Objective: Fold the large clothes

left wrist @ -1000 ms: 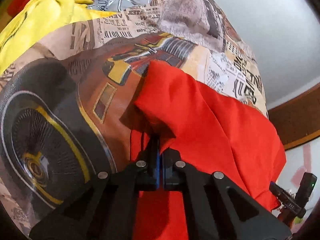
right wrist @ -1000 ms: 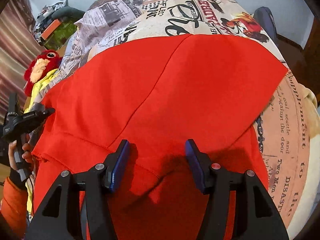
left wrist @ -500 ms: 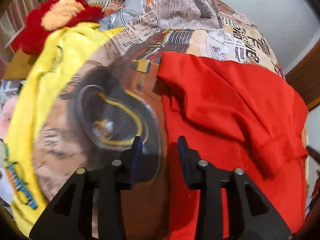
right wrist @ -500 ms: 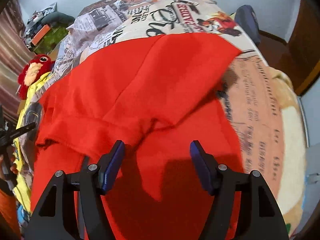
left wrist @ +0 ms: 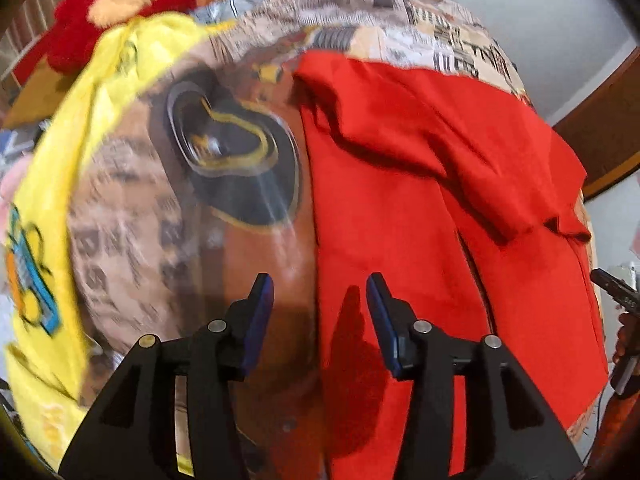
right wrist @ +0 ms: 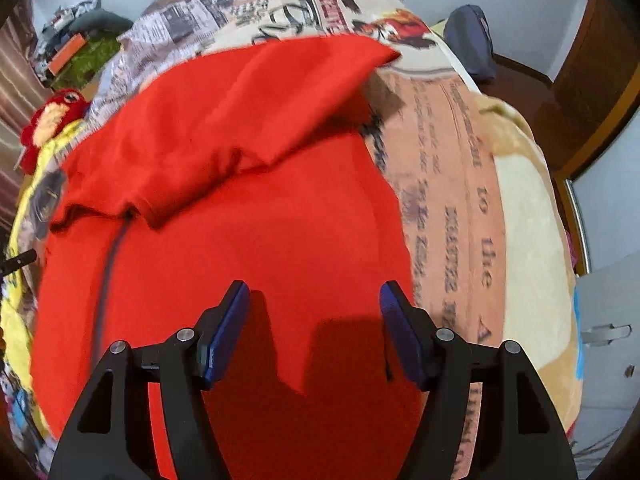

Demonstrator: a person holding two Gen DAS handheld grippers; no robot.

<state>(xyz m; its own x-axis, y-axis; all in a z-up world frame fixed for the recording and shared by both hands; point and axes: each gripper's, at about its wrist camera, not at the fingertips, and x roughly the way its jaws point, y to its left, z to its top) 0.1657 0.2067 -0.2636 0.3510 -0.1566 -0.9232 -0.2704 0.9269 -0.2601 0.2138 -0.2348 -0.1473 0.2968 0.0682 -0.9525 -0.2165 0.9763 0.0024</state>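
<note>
A bright red garment point(right wrist: 248, 248) lies spread on a bed covered by a newspaper-print bedspread point(right wrist: 452, 184). Its far part is folded back toward the near side, forming a loose, rumpled flap with a hemmed edge; the near part lies flatter and smooth. The right gripper point(right wrist: 314, 304) hovers directly above the garment's near part, its blue-padded fingers wide apart and holding nothing. The left gripper point(left wrist: 320, 300) hangs over the garment's left edge, fingers also spread apart and empty; one finger is above the red cloth, the other above the bedspread's brown car print. Farther left of it lies a yellow cloth point(left wrist: 52, 184), and beyond that a red plush toy point(left wrist: 116, 8).
</note>
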